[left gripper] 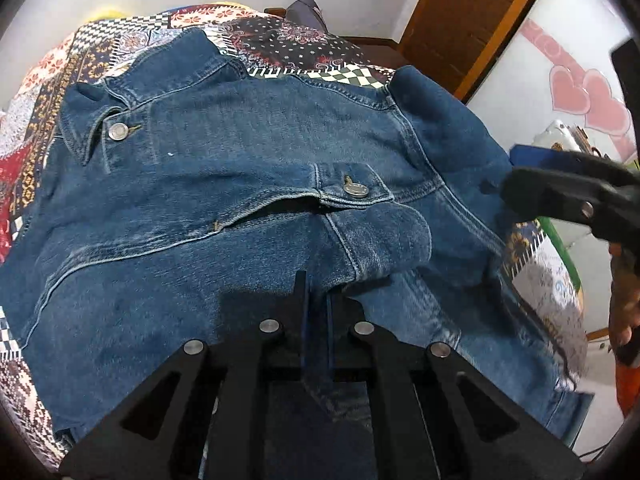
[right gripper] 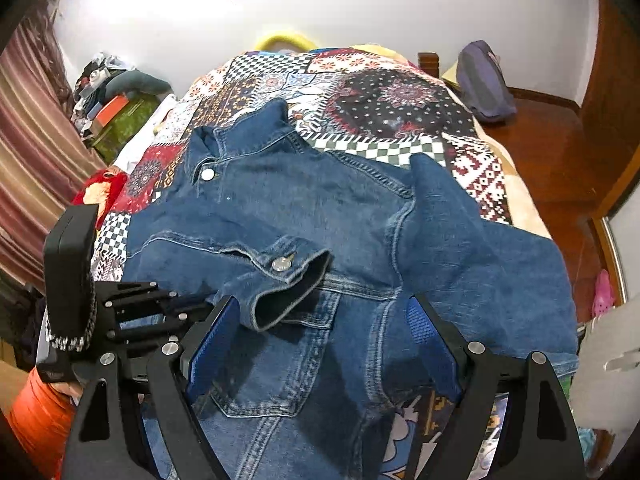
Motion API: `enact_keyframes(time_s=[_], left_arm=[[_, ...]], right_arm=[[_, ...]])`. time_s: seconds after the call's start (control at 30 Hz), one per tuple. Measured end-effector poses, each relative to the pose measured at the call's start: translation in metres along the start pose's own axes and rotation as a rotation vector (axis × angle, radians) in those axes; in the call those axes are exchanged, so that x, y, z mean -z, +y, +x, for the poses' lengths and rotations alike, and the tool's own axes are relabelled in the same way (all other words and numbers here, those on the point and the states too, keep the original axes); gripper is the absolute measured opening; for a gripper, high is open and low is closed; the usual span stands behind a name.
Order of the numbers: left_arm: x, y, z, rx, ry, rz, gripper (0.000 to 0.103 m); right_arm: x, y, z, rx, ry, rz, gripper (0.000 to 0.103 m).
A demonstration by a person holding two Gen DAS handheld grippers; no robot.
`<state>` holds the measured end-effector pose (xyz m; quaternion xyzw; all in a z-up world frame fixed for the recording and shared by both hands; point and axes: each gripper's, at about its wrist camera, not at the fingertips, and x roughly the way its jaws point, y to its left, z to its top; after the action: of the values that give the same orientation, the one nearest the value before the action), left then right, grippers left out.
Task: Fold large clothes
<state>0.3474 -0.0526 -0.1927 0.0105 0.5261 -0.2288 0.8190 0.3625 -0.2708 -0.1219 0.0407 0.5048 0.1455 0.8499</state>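
Observation:
A blue denim jacket [left gripper: 248, 168] lies front up on a patchwork bedspread [left gripper: 304, 44], collar at the far left. One sleeve is folded across the chest, its buttoned cuff [right gripper: 288, 276] near the middle. My left gripper [left gripper: 316, 300] is shut on a fold of the jacket's denim at its near edge. My right gripper [right gripper: 324, 312] is open and empty, jaws wide apart over the jacket's lower front [right gripper: 320, 216], just short of the cuff. It also shows at the right of the left wrist view [left gripper: 560, 188], above the other sleeve. The left gripper shows at the left of the right wrist view [right gripper: 136, 312].
The bedspread [right gripper: 392, 96] covers a bed [right gripper: 524, 208] that ends at the right. A wooden floor [right gripper: 560, 152] and a purple backpack [right gripper: 484, 80] lie beyond it. A striped curtain [right gripper: 28, 132] and cluttered boxes [right gripper: 116, 112] stand on the left.

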Motion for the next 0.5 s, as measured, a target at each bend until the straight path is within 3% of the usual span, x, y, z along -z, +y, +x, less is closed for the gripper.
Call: enact_keyframes(time_s=[0.07,0.13,0.2,0.23,0.37,0.5], left_arm=[[0.004,0.003,-0.013,0.012,-0.014,-0.013,0.007],[0.006,0.013,-0.026,0.027,-0.040,-0.041,0.018],[0.013,0.023,-0.045,0.026,-0.083,-0.080,0.048],[0.016,0.031,-0.053,0.023,-0.104,-0.096,0.052],[0.029,0.056,-0.081,-0.037,-0.155,-0.125,0.055],[0.053,0.101,-0.100,-0.150,-0.159,-0.180,0.059]], right_arm=[[-0.002,0.005,0.002,-0.010,0.003,-0.008,0.084],[-0.004,0.009,0.006,-0.023,0.012,-0.007,0.084],[-0.008,0.011,0.013,-0.043,0.029,0.011,0.084],[-0.010,0.011,0.016,-0.056,0.038,0.023,0.084],[-0.013,0.013,0.037,-0.106,0.092,0.087,0.084],[-0.014,0.019,0.066,-0.133,0.178,0.121,0.084]])
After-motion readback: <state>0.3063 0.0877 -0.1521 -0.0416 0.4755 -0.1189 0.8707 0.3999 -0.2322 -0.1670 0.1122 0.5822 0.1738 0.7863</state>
